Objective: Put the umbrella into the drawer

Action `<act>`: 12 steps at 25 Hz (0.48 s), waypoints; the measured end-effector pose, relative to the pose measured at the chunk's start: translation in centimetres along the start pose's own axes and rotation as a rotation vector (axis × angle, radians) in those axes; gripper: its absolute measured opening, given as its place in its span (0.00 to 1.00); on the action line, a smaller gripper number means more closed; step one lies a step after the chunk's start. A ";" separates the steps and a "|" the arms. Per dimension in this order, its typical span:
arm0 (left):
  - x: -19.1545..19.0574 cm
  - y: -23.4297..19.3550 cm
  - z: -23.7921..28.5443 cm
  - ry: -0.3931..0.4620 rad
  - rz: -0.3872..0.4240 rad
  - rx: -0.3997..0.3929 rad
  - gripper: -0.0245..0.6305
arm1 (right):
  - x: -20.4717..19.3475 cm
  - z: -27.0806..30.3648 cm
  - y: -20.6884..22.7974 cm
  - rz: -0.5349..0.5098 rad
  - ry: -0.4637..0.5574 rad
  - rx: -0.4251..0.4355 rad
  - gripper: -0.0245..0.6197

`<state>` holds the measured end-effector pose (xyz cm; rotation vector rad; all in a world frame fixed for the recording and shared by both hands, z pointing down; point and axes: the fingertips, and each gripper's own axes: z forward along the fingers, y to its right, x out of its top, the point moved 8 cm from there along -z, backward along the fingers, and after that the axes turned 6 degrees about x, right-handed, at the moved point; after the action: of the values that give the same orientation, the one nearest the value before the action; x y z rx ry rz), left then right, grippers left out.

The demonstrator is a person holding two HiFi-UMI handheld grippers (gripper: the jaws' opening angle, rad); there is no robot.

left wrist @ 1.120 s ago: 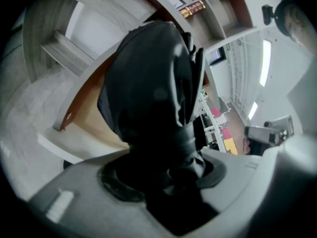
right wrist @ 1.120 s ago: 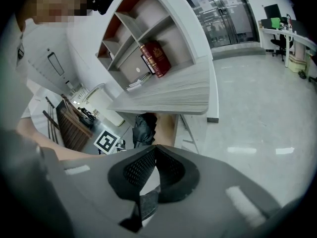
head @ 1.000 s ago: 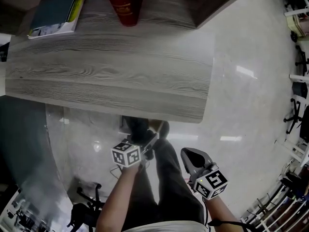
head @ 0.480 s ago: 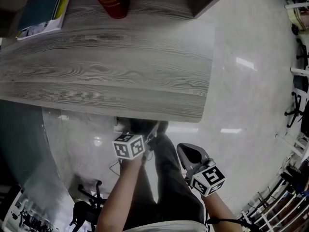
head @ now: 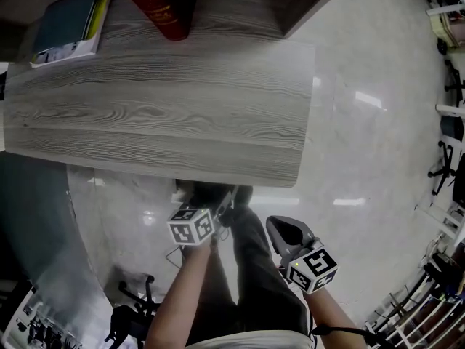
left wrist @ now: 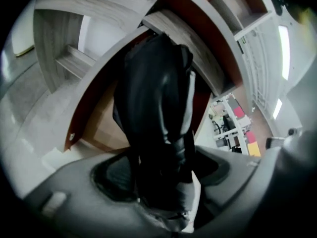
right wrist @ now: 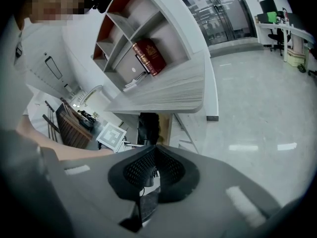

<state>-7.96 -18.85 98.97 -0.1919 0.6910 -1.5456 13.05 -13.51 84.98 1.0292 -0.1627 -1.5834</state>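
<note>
The left gripper (left wrist: 163, 170) has just been opening its jaws, now loose around the umbrella (left wrist: 158, 98) that points straight ahead into the drawer (left wrist: 101, 125); the right gripper (right wrist: 156, 150) is closed, empty.

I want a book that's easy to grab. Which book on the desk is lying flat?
The teal book with the yellow edge: it lies flat on the desk, while the red book stands on end, tilted.

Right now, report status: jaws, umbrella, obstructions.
Left gripper, jaws just opening, umbrella between. Right gripper shut, empty. Drawer beneath desk; nothing blocking seen.
</note>
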 end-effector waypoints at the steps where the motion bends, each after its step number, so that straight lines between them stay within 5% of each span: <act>1: 0.0 0.1 -0.4 0.001 0.004 0.004 0.52 | 0.3 -0.3 -0.1 -0.004 -0.002 0.000 0.05; 12: 2.3 4.7 -9.4 0.059 0.080 0.070 0.52 | 5.7 -5.7 -5.2 -0.090 -0.018 0.042 0.05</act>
<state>-9.09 -17.90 88.28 -0.0655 0.6818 -1.5009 13.53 -14.35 75.37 1.0676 -0.1641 -1.6777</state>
